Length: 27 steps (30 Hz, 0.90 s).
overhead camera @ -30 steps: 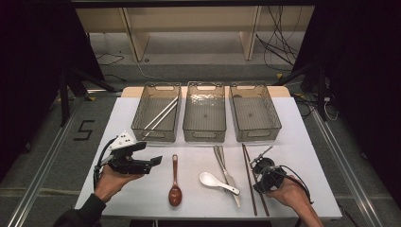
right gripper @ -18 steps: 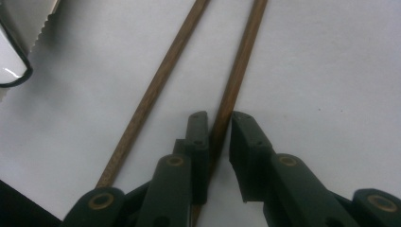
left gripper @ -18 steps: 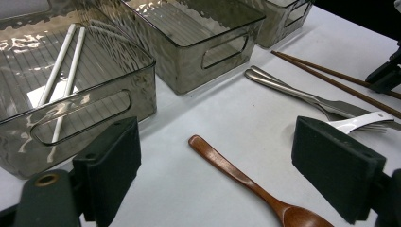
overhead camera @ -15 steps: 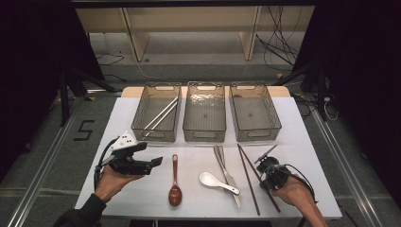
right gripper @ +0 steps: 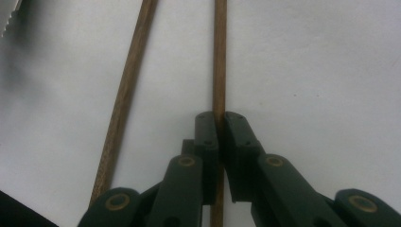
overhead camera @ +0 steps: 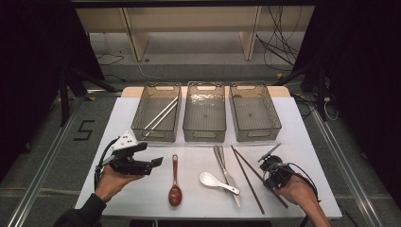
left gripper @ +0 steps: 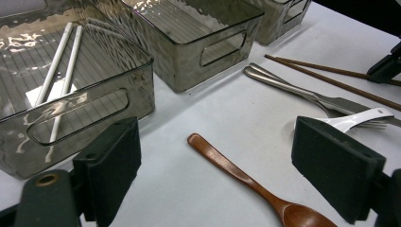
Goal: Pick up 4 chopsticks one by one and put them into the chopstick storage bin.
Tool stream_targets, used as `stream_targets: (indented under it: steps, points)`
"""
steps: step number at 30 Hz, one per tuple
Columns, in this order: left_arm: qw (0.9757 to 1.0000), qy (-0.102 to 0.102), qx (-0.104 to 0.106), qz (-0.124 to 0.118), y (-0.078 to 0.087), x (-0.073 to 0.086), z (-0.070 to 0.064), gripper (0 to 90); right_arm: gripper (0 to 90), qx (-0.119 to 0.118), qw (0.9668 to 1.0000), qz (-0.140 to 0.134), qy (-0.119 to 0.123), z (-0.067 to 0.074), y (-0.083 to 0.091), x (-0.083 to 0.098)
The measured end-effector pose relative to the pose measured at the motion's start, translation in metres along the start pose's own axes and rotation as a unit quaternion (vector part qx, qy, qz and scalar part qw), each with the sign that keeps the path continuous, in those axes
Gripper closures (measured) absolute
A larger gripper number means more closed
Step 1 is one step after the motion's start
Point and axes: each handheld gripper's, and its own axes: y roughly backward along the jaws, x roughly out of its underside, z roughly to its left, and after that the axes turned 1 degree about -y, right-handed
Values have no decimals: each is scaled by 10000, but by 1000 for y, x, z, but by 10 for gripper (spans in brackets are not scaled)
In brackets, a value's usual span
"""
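Right gripper [right gripper: 220,124]: fingers have just been closing and now clamp one brown chopstick [right gripper: 219,61], which lies flat on the white surface [overhead camera: 302,142]. Second brown chopstick [right gripper: 126,90] lies loose just beside the clamped one, untouched. Metal fork [overhead camera: 226,170] and white spoon [overhead camera: 215,182] lie near the clamped chopstick, on its far side from the right gripper. Left gripper [left gripper: 231,179]: fingers wide apart, nothing between the pads, hovering over the wooden spoon [left gripper: 250,182], well apart from the clamped chopstick.
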Motion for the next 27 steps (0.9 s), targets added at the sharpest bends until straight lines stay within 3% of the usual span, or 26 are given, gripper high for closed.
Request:
stream_targets:
  steps: [6,10,12,17,21,24,27]
  points:
    - [10000,2,-8,-2,0,0,0,163,853,-1,9999,-130,75,-2,5,2]
    - [10000,19,-23,2,0,0,1,164,853,21,9993,-360,123,-2,12,3]
    - [10000,37,-16,14,0,0,1,164,853,-31,9981,-602,159,0,19,2]
    - [9999,118,62,-42,-1,-2,0,164,852,-207,9899,-1376,281,12,35,-3]
    - [9995,200,205,-103,-2,-5,-4,163,852,-354,9840,-1718,305,23,39,-11]
    - [9978,408,504,-146,-5,-11,-8,163,852,-435,9781,-2007,346,30,44,-16]
    - [9970,425,630,-143,-10,-17,-17,163,852,-447,9721,-2265,423,39,48,-22]
